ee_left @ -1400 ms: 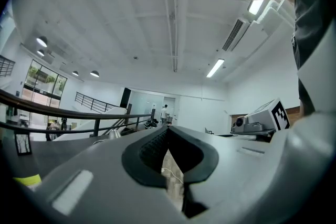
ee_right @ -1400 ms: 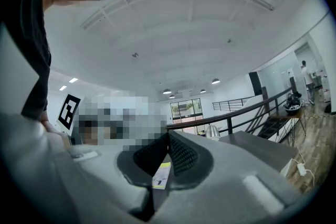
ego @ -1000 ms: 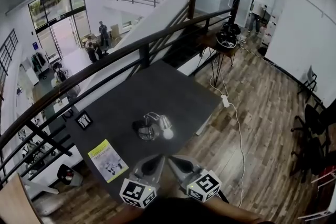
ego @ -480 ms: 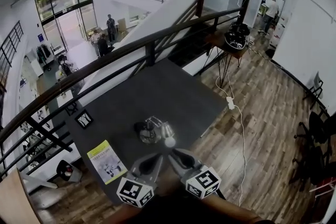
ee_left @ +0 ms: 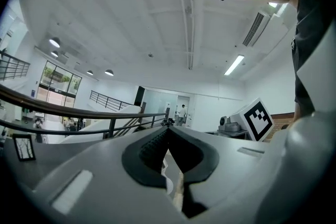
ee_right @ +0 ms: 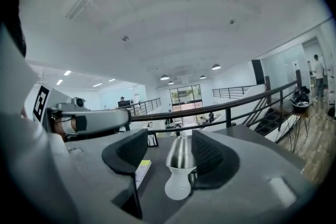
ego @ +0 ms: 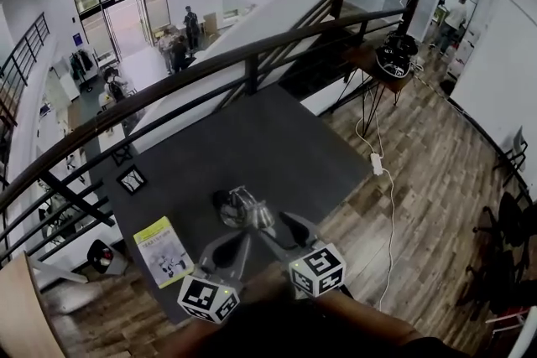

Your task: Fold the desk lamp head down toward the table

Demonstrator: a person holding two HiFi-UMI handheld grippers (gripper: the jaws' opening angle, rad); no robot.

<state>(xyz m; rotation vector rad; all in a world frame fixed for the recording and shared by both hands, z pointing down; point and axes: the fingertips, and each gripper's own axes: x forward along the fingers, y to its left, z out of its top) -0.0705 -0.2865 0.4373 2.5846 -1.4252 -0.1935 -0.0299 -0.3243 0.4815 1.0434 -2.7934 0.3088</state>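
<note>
Left claw [ego: 244, 236]: kept shut, its tips met [ee_left: 168, 131] and nothing gripped. It is held level just left of the lamp, probably so that the base can be steadied if the lamp shifts.
Lamp [ego: 237, 207]: stood on the dark bench [ego: 277, 138], near the front edge and directly ahead of both claws. Its dark base is seen on the far left side, and its head is turned toward the person.
Head [ee_right: 179, 165]: a metal cone with a white bulb, pointed toward the right claw and tilted downward. How far it has yet to be folded cannot be told.
Right claw [ee_right: 169, 139]: spread wide, the jaws having just been opening. The head is framed between them, closer to the right pad, and no pad is seen to press on it, so nothing is held. The claw is angled slightly down, evidently to meet the head in line with its cone.
Step judged: the head is being lined up for a grip; the fold is not yet under way.
Risk judged: the smooth cone could slip from the pads, and the light base could be dragged along the bench unless it is braced.
</note>
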